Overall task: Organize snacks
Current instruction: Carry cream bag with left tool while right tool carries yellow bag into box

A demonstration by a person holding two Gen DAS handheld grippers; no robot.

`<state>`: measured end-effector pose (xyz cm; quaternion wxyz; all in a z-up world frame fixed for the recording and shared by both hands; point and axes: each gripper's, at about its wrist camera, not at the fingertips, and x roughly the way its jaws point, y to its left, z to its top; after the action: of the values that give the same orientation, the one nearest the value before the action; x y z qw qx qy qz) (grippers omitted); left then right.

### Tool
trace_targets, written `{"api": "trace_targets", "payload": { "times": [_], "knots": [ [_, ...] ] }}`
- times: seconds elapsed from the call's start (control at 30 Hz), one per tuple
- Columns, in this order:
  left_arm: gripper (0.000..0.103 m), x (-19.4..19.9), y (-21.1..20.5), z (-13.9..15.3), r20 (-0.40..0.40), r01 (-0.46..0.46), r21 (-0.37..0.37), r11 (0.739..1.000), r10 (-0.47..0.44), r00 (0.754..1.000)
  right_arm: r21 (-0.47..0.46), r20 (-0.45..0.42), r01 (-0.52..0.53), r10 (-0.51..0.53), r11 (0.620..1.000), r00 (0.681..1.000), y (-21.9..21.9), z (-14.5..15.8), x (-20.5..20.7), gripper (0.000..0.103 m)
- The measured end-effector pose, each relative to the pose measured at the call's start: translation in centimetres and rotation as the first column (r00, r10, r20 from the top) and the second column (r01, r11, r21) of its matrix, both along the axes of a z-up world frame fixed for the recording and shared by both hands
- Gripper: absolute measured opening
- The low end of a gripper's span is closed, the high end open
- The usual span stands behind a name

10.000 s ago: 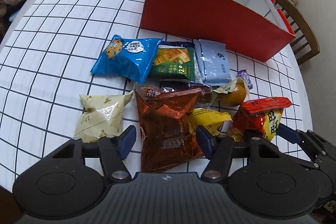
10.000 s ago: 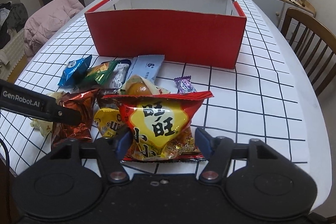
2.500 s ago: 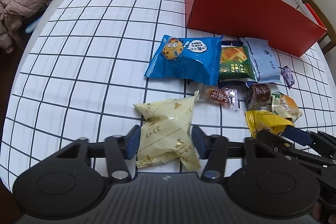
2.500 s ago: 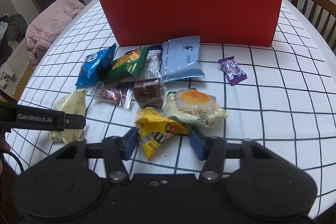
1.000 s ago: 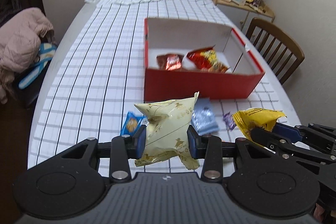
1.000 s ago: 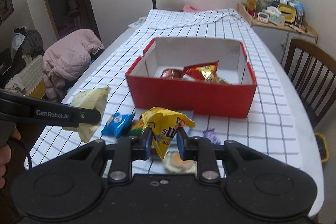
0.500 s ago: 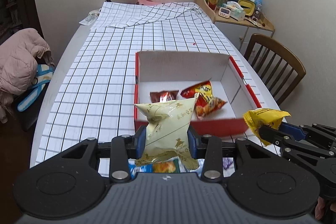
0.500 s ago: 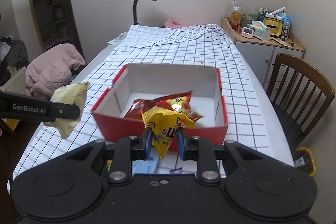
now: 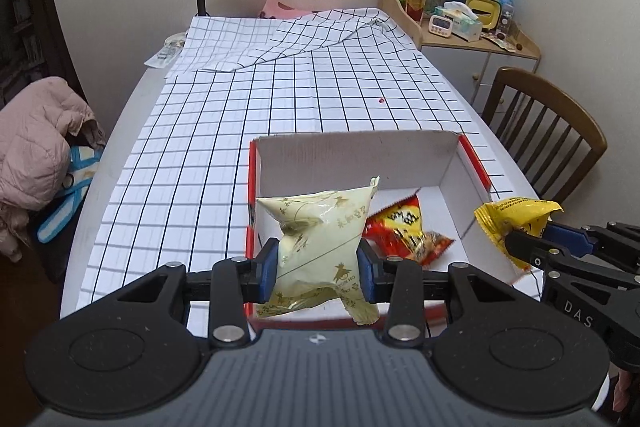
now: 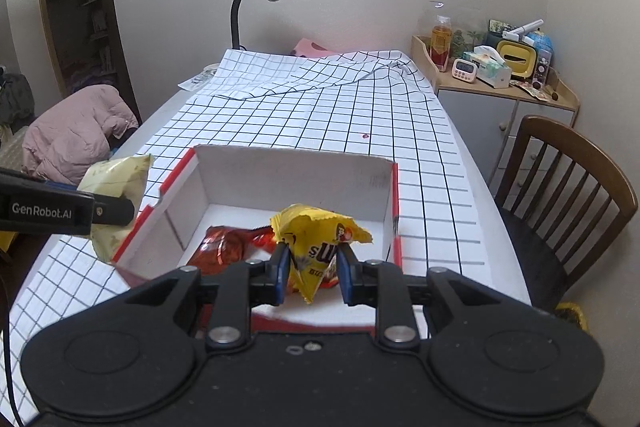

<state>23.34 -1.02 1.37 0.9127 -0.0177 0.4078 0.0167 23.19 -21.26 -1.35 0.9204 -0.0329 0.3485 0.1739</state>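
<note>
left tongs (image 9: 318, 263): clenched on the pale cream packet (image 9: 320, 239), pads pressing its waist so the film bulges above and below; held clear above the near left part of the red box (image 9: 474, 167), probably so it can be let fall inside

right tongs (image 10: 310, 277): clamped on the yellow packet (image 10: 316, 239) low on its body, the crimped top free above the pads; hanging over the near middle of the box, seemingly for the same drop

box: open top, white inside, standing on the checked worktop (image 9: 200, 147); a red-and-yellow bag (image 9: 404, 229) and a glossy red-brown bag (image 10: 224, 247) lie on its floor, so part of the sorting looks done

cream packet axis: long axis roughly upright, top seal tipped up and to the right

yellow packet axis: upright too, narrowing to a point below the pads; top edge level
</note>
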Motion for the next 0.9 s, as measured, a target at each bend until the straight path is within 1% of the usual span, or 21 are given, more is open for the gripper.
{"api": "trace_targets", "payload": {
  "times": [0.23, 0.3, 0.6, 0.77, 0.83, 0.9],
  "knots": [
    [0.039, 2.9, -0.4, -0.8, -0.009, -0.008, 0.033, 0.999, 0.008, 1.0, -0.021, -0.023, -0.033, 0.032, 0.999, 0.999, 0.6, -1.1, 3.5, 0.023],
    [0.039, 3.8, -0.4, -1.0, -0.015, -0.01, 0.032, 0.999, 0.01, 1.0, -0.023, -0.03, -0.039, 0.038, 0.999, 0.999, 0.8, -1.4, 4.5, 0.023],
    [0.039, 8.4, 0.1, -3.6, -0.09, -0.043, 0.028, 0.999, 0.045, 0.995, -0.067, -0.07, -0.075, 0.07, 0.995, 0.995, 1.9, -3.4, 8.5, 0.023],
    [0.039, 10.3, 0.5, -5.7, -0.141, -0.06, 0.037, 0.998, 0.065, 0.988, -0.094, -0.102, -0.089, 0.08, 0.992, 0.992, 2.4, -4.9, 10.2, 0.023],
    [0.039, 10.8, 0.7, -6.4, -0.161, -0.072, 0.026, 0.997, 0.075, 0.984, -0.103, -0.119, -0.099, 0.087, 0.99, 0.989, 2.6, -5.5, 10.7, 0.023],
    [0.039, 11.2, 0.7, -7.0, -0.169, -0.075, 0.034, 0.997, 0.079, 0.982, -0.105, -0.14, -0.11, 0.095, 0.988, 0.986, 2.6, -6.1, 11.1, 0.023]
  ]
}}
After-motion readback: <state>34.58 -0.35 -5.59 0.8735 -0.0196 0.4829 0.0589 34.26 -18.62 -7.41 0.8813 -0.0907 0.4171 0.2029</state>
